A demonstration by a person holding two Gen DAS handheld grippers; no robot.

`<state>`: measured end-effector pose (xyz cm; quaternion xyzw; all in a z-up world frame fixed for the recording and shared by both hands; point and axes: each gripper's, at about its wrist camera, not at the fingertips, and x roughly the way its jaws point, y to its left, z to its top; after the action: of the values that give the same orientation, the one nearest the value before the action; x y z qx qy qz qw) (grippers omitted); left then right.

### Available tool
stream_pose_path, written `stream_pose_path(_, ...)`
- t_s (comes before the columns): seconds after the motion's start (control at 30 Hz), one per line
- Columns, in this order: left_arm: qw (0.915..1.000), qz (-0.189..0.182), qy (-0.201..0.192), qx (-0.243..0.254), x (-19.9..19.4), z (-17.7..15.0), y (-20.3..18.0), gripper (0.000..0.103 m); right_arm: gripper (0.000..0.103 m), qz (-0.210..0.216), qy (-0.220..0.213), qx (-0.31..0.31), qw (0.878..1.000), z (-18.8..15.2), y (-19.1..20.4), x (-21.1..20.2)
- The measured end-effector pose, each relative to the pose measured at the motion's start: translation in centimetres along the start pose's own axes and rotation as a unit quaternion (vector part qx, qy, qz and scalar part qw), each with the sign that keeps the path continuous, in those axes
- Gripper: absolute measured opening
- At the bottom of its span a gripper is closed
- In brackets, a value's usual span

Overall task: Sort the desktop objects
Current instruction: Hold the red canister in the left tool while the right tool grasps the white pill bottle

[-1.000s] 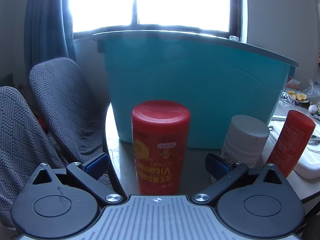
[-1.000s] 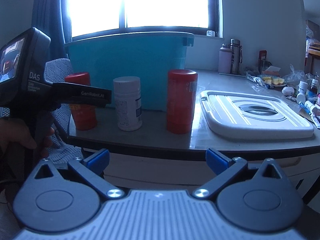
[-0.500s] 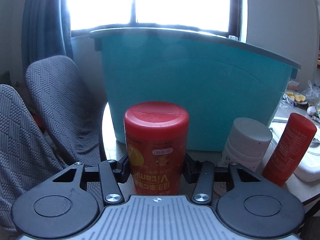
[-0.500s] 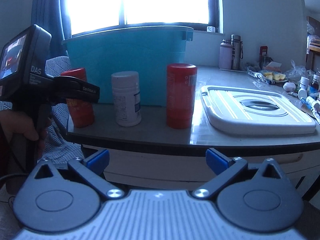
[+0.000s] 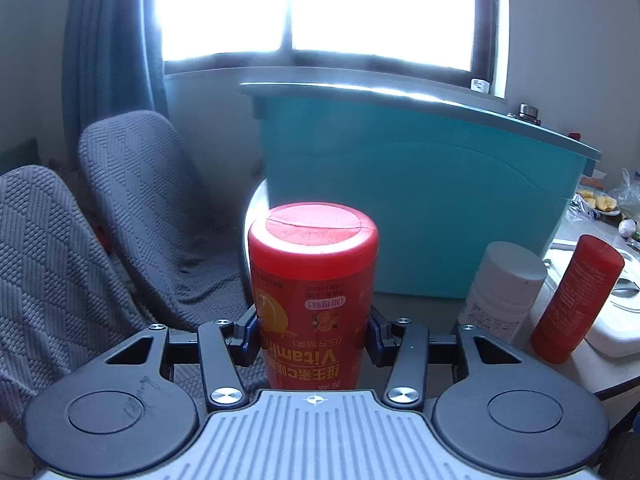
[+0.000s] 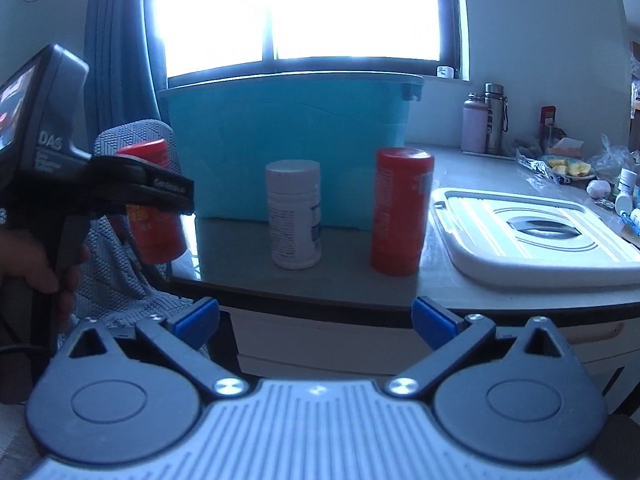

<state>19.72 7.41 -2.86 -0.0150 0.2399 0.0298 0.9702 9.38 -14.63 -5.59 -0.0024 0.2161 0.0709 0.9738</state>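
Note:
My left gripper [image 5: 312,336] is shut on a red vitamin C bottle [image 5: 312,292], its pads pressing both sides of the lower body. In the right wrist view the same bottle [image 6: 154,236] hangs in that gripper [image 6: 160,196] just off the table's left corner, clear of the top. A white pill bottle [image 6: 294,212] and a tall red tube [image 6: 400,212] stand on the table [image 6: 320,284] in front of a teal bin [image 6: 288,132]. My right gripper [image 6: 316,320] is open and holds nothing, short of the table's front edge.
A white bin lid [image 6: 532,240] lies flat on the right of the table. Flasks [image 6: 484,120] and small clutter [image 6: 568,166] sit at the back right. Grey-covered chairs [image 5: 132,208] stand left of the table, below the window.
The left jaws went from wide open to shut on the red bottle, then carried it slightly up and off the table's left corner. The right gripper stayed open and barely moved.

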Motion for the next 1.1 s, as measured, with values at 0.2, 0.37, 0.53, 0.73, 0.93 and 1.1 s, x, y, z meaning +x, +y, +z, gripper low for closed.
stream_pose_path(0.2,0.9999,0.014,0.005,-0.007,-0.6,-0.3,1.8,0.05,0.103,0.004,-0.003,0.0,1.0,0.4,0.6,0.0)
stream_pose_path(0.37,0.9999,0.015,0.003,-0.006,-1.0,-0.1,2.6,0.05,0.103,0.008,-0.002,0.0,1.0,0.4,1.2,0.3)
stream_pose_path(0.53,0.9998,0.016,0.0,-0.01,-1.1,0.0,3.3,0.05,0.103,0.009,-0.004,0.002,1.0,0.7,1.6,1.0)
stream_pose_path(0.73,0.9997,0.02,0.003,-0.011,-0.8,0.1,3.8,0.05,0.103,0.006,-0.007,0.009,1.0,1.3,1.8,2.4)
stream_pose_path(0.93,0.9997,0.022,0.005,-0.006,-0.1,0.3,4.3,0.05,0.103,0.004,-0.008,0.016,1.0,1.7,1.8,3.7)
stream_pose_path(1.1,0.9996,0.026,0.001,-0.004,0.4,0.5,4.5,0.05,0.103,0.001,-0.008,0.031,0.999,2.2,1.7,4.8)
